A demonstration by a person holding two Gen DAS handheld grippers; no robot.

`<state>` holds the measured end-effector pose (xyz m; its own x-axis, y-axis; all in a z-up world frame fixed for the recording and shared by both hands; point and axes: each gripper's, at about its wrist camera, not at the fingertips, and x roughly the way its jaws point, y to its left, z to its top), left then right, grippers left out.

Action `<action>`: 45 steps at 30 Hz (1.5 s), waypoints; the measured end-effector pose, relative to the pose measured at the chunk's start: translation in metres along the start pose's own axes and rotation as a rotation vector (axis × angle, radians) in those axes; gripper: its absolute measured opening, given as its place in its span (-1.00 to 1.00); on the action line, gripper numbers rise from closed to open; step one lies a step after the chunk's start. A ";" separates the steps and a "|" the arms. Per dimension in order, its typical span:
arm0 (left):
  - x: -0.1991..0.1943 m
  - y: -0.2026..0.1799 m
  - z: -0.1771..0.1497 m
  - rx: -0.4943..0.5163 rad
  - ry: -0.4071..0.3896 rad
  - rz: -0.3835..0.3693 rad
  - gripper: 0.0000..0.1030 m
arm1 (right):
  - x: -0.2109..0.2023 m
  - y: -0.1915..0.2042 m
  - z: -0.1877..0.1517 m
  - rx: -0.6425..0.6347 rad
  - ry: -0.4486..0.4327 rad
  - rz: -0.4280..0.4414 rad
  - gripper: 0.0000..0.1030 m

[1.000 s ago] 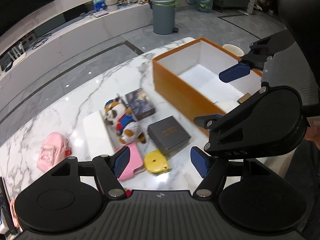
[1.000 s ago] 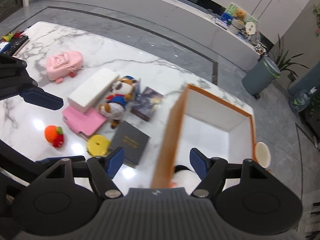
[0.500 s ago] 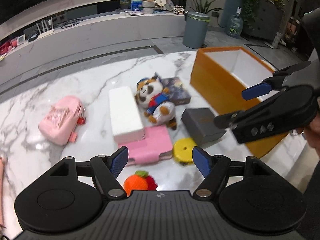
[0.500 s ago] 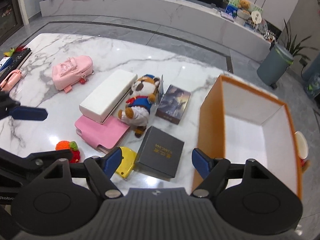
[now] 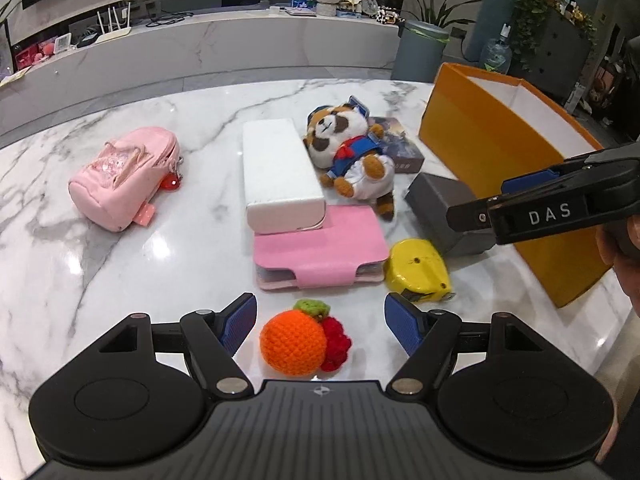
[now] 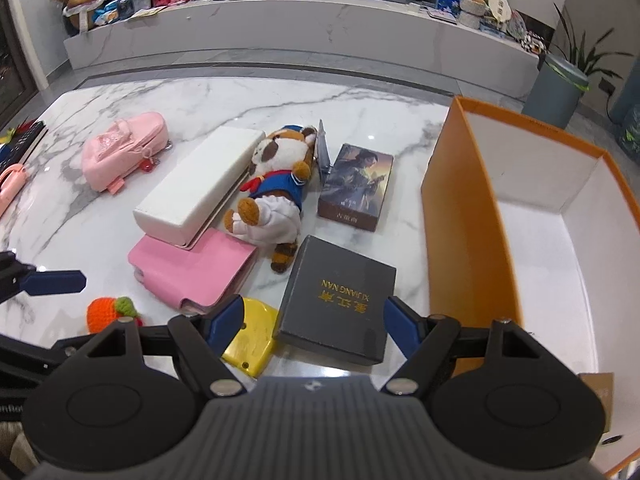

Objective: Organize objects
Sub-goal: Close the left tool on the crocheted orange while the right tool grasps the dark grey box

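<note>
Over the marble table (image 5: 120, 280), both grippers have dropped lower than a second ago: left gripper (image 5: 320, 322), jaws parted and empty, now frames the crocheted orange (image 5: 294, 340); right gripper (image 6: 314, 322), likewise spread, hangs above the dark gift box (image 6: 340, 296) beside the orange storage box (image 6: 464, 216).

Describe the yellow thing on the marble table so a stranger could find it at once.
Start at the tall orange box on the marble table. Beside its near corner lies a dark grey box with gold lettering; the yellow tape measure touches its left side, the only yellow object there.
</note>
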<state>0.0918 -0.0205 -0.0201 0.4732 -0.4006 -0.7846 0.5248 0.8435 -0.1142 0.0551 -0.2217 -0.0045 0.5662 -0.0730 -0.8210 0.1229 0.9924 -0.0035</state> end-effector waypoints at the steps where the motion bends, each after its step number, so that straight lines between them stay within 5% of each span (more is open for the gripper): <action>1: 0.002 0.001 -0.002 0.001 0.006 0.006 0.66 | 0.003 0.000 0.000 0.007 0.000 -0.003 0.51; 28: 0.026 0.014 -0.007 0.006 0.054 0.033 0.62 | 0.059 -0.016 -0.001 0.183 0.069 -0.043 0.61; 45: 0.028 0.017 -0.011 -0.004 0.093 0.031 0.18 | 0.068 -0.024 -0.003 0.257 0.092 0.003 0.53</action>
<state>0.1061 -0.0136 -0.0508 0.4213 -0.3395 -0.8410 0.5082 0.8564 -0.0911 0.0885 -0.2505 -0.0622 0.4922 -0.0493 -0.8691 0.3307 0.9341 0.1343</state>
